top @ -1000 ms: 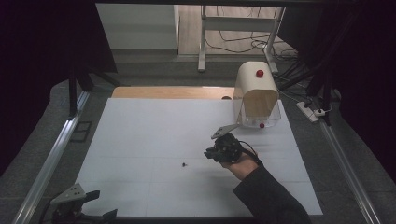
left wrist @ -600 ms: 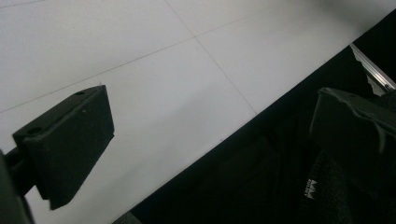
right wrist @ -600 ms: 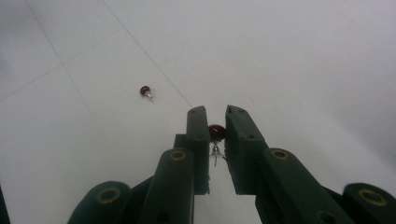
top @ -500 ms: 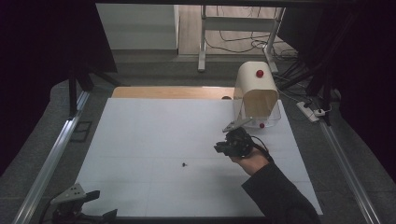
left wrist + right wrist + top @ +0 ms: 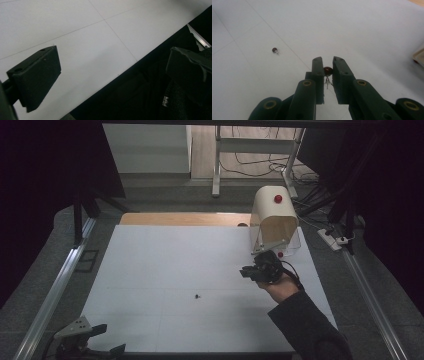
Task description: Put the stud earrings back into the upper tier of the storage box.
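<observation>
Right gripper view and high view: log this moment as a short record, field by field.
right gripper: shut on a small dark red bead with a thin metal pin, held above the white table
second bead: lying loose on the table, apart from the jaws
left gripper: open, holding nothing, at the table's near left corner
arched cream box: far right of the table, red knob on top

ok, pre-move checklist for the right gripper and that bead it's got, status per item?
1. Grip: right gripper shut on the dark red bead, pin hanging below: ok.
2. Bead lifted off the white table: cannot tell.
3. Second bead lies apart on the table, out of the jaws' way: ok.
4. Domed box just beyond the right gripper, open side facing it: ok.
5. Left gripper parked at the table's near left edge, jaws apart, empty: ok.
</observation>
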`<state>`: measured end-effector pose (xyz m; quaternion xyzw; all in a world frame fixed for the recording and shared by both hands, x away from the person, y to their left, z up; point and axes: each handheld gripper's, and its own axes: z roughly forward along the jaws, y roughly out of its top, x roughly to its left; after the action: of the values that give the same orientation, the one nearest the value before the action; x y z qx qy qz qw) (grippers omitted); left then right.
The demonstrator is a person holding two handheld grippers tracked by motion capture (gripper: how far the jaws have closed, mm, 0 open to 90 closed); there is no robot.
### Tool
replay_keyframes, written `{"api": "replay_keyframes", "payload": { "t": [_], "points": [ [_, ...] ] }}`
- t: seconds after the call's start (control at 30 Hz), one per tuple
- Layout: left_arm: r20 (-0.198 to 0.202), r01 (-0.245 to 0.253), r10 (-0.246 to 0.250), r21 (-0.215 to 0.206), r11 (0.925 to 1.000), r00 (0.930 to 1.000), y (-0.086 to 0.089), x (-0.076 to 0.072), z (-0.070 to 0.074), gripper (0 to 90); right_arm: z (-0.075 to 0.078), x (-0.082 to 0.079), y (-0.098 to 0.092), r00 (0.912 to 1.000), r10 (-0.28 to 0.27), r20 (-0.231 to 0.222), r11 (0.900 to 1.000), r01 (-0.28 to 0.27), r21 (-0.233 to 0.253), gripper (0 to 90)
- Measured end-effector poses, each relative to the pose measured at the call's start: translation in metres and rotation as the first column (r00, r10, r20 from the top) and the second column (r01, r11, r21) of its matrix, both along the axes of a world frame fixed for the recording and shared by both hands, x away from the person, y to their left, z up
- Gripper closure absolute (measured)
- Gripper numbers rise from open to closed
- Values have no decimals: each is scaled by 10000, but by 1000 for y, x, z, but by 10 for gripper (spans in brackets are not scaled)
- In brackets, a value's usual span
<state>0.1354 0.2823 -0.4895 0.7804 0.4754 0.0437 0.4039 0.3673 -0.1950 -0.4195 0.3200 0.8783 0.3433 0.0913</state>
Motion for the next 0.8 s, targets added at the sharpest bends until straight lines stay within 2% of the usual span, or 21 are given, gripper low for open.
{"api": "replay_keyframes", "payload": {
  "t": [0.8],
  "points": [
    [-31,-10,10,-9,10000,10000,0,0,0,0,33,15,-30,9961,-827,293,9963,820,243,793]
  ]
}}
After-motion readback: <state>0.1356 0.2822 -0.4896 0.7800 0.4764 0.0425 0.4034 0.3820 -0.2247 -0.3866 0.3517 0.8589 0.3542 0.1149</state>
